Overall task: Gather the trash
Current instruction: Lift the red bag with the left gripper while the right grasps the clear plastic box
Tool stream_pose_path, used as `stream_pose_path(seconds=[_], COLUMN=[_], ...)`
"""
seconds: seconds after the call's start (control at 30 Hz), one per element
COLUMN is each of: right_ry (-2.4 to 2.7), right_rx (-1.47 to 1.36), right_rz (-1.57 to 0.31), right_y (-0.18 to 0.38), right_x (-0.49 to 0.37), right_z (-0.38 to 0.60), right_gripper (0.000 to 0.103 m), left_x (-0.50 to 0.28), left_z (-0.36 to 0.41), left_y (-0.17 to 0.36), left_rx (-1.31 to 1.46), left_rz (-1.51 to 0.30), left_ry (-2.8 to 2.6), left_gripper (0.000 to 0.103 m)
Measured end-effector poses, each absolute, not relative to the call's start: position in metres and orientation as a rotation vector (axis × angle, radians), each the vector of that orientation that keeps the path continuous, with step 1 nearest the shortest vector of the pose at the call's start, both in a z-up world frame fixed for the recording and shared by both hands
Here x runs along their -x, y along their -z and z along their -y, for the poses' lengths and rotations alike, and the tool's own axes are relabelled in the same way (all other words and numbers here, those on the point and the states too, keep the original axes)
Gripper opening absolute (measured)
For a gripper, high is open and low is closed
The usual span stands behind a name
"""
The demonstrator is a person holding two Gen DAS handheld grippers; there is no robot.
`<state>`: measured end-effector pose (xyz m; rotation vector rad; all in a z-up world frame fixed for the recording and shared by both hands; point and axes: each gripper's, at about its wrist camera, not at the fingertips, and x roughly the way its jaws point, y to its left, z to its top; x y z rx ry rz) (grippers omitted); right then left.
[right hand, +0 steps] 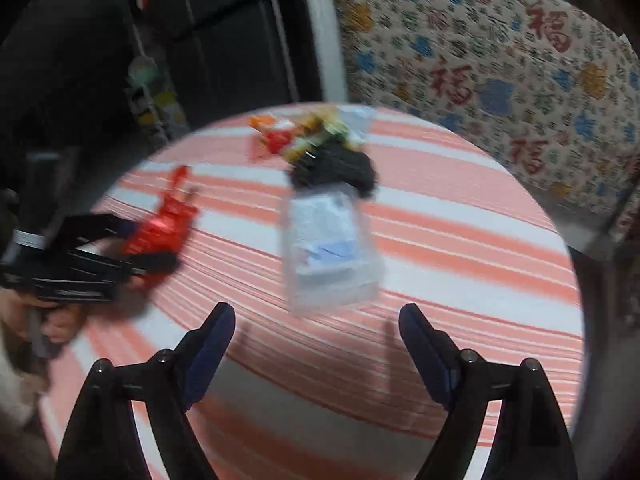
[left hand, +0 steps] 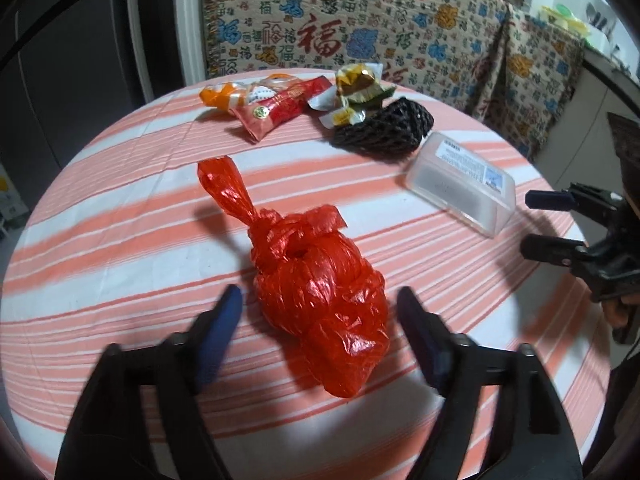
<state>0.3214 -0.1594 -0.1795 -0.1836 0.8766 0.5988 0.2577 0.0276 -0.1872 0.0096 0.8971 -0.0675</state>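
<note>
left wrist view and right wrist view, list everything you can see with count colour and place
knotted plastic bag: 1, red, near table edge, between the open left fingers, untouched
plastic box: 1, clear with label, right of the bag
foam net: 1, black, beyond the box
snack wrappers: several, red, orange, gold, far side
tablecloth: 1, pink and white stripes, covers the table
patterned cloth: 1, beige with red characters, behind the table
left gripper: 1, black, blue pads, open
right gripper: 1, black, open, facing the box

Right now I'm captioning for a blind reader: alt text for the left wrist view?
A knotted red plastic bag lies between the open left gripper on a striped tablecloth; wrappers and a clear box lie beyond.
</note>
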Motion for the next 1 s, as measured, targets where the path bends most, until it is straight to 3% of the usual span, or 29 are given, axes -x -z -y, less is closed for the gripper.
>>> stream_pose_path(seconds=[0.07, 0.23, 0.37, 0.73, 0.8, 0.83, 0.87, 0.9, 1.0], right_ry=[-0.575, -0.539, -0.457, -0.472, -0.486, -0.496, -0.513, -0.515, -0.506], right_rx=[0.211, 0.285, 0.243, 0.222, 0.252, 0.256, 0.258, 0.263, 0.218], right_rz=[-0.937, -0.892, -0.910, -0.877, -0.860, -0.863, -0.882, -0.908, -0.955], right_y=[0.194, 0.203, 0.200, 0.167, 0.162, 0.162, 0.164, 0.165, 0.163], right_x=[-0.328, -0.329, -0.349, -0.348, -0.346, -0.347, -0.347, -0.349, -0.347], right_z=[0.158, 0.139, 0.126, 0.124, 0.118, 0.115, 0.112, 0.110, 0.112], right_gripper=[0.088, 0.093, 0.103, 0.101, 0.101, 0.092, 0.061, 0.063, 0.062], left_x=[-0.258, -0.264, -0.272, -0.261, -0.263, -0.262, -0.262, -0.263, -0.259], left_z=[-0.024, -0.025, -0.030, -0.037, -0.033, -0.031, -0.029, -0.028, -0.029], left_y=[0.189, 0.193, 0.194, 0.180, 0.182, 0.183, 0.183, 0.183, 0.180], left_rx=[-0.046, -0.062, -0.045, 0.021, 0.016, 0.002, -0.013, -0.025, -0.019], left_rz=[-0.901, -0.927, -0.931, -0.869, -0.877, -0.882, -0.885, -0.888, -0.879], left_ry=[0.055, 0.006, -0.021, 0.073, 0.089, 0.093, 0.092, 0.087, 0.078], left_gripper=[0.085, 0.103, 0.103, 0.097, 0.089, 0.079, 0.073, 0.058, 0.049])
